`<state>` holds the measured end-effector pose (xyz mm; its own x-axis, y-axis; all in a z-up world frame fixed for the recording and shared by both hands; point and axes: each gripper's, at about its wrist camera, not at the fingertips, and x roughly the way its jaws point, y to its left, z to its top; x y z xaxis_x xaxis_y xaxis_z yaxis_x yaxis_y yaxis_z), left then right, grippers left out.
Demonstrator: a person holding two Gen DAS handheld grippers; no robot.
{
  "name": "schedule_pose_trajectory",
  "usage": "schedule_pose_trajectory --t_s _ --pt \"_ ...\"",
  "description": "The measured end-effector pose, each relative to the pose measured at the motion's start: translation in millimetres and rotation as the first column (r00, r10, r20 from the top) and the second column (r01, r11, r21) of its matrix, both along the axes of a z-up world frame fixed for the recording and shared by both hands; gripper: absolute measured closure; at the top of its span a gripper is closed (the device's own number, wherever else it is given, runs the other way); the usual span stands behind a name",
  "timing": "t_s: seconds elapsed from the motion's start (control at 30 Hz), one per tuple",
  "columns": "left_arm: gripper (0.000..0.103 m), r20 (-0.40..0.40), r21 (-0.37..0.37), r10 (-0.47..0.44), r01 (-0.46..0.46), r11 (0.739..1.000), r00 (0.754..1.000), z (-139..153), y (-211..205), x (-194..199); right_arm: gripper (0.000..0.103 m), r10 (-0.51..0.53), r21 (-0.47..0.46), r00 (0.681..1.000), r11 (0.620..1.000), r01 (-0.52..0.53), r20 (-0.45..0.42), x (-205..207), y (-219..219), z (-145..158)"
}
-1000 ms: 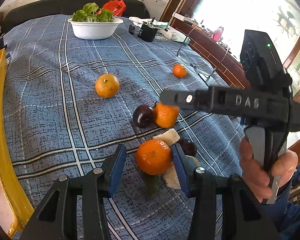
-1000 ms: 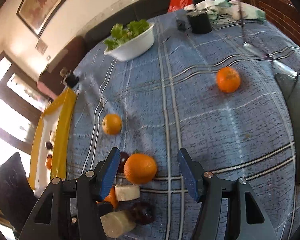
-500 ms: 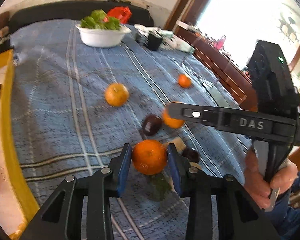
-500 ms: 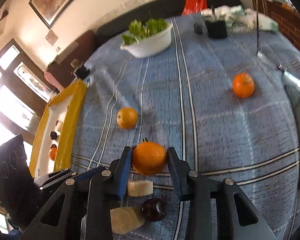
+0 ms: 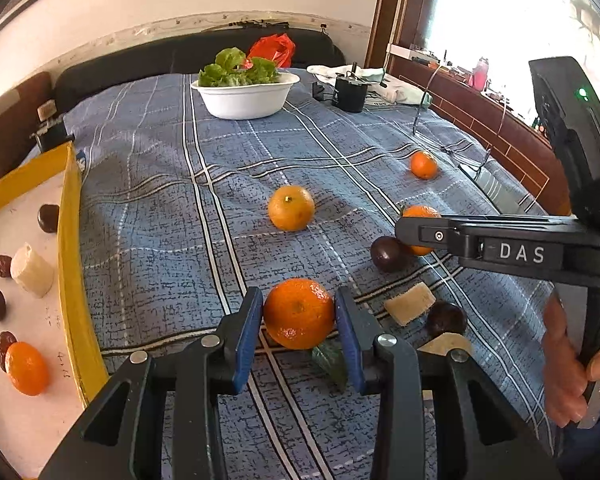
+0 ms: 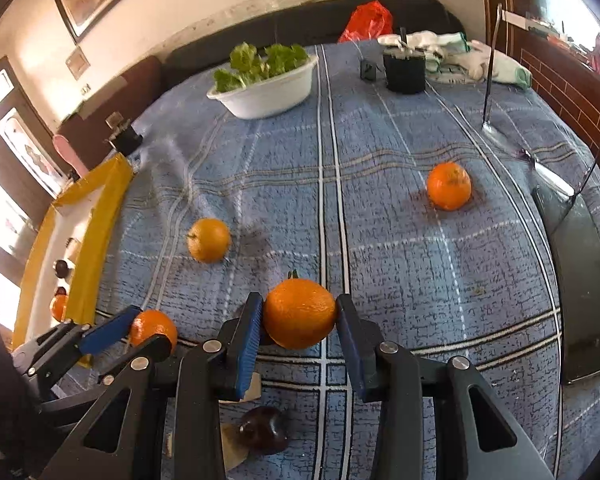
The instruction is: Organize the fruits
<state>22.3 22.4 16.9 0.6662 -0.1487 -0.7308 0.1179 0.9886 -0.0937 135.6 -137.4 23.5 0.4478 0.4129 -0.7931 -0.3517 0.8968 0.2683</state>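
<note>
Blue checked cloth (image 5: 148,208) open mid-table, yellow tray rim (image 5: 73,264) left, far-right edge unclear

oranges (image 5: 299,313) (two gripped), plums (image 5: 387,254) scattered

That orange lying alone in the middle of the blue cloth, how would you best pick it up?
Grip the orange across its widest middle, coming down from above. It is round, so any two opposite sides serve, and bare cloth lies all around it, leaving room on both sides.

black left gripper (image 5: 299,316) and right gripper (image 6: 299,318), blue-padded fingers (image 5: 247,330), silver screws, white "das" lettering.
</note>
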Motion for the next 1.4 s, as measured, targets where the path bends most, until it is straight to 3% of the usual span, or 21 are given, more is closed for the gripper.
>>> schedule_pose_trajectory --t_s 0.27,0.4,0.5,0.6,0.77,1.03,1.3,1.33,1.4 --pt "0.062 -0.057 -0.020 0.010 -0.011 1.000 0.998 -10.2 2.0 6.6 0.057 -0.011 -0.012 1.000 1.000 0.011 -0.009 0.7 -1.7 -1.1" --pt "0.068 -0.047 -0.019 0.000 -0.001 1.000 0.999 -9.3 0.6 4.8 0.059 -0.005 -0.020 1.000 1.000 0.005 -0.005 -1.2 -1.0 -1.0" --pt "0.068 -0.044 -0.024 0.001 -0.002 1.000 0.999 -8.9 1.5 4.4 0.064 -0.015 -0.032 1.000 0.999 0.015 0.009 -3.0 -1.4 0.6" --pt "0.068 -0.035 -0.031 0.007 -0.009 0.999 0.999 -7.5 2.3 3.0 0.064 -0.014 0.014 1.000 1.000 0.014 0.016 -3.9 -4.5 4.1" --pt "0.068 -0.015 -0.029 0.014 -0.014 0.999 1.000 -4.4 3.2 1.2 0.064 -0.012 0.013 1.000 1.000 0.011 0.018 -4.3 -2.7 4.6" --pt "0.068 -0.011 -0.039 0.018 -0.019 0.999 1.000 -3.2 5.6 1.0 0.062 -0.010 -0.012 1.000 1.000 0.010 -0.001 -1.5 -0.8 -0.6" --pt "0.068 -0.001 -0.043 0.027 -0.027 0.999 1.000 -1.6 7.5 0.5 0.053 0.000 -0.046 1.000 0.999 0.000 0.000 -4.7 -1.6 -0.9" --pt "0.068 0.001 -0.043 0.027 -0.027 0.999 1.000 -1.3 7.8 0.2 0.054 -0.001 -0.047 1.000 0.999 0.001 0.002 -5.5 -3.2 -1.0" --pt "0.068 0.006 -0.043 0.028 -0.028 0.999 1.000 -0.6 7.8 -0.7 0.069 -0.005 -0.048 1.000 0.999 0.005 0.003 -5.9 -5.1 -1.9"
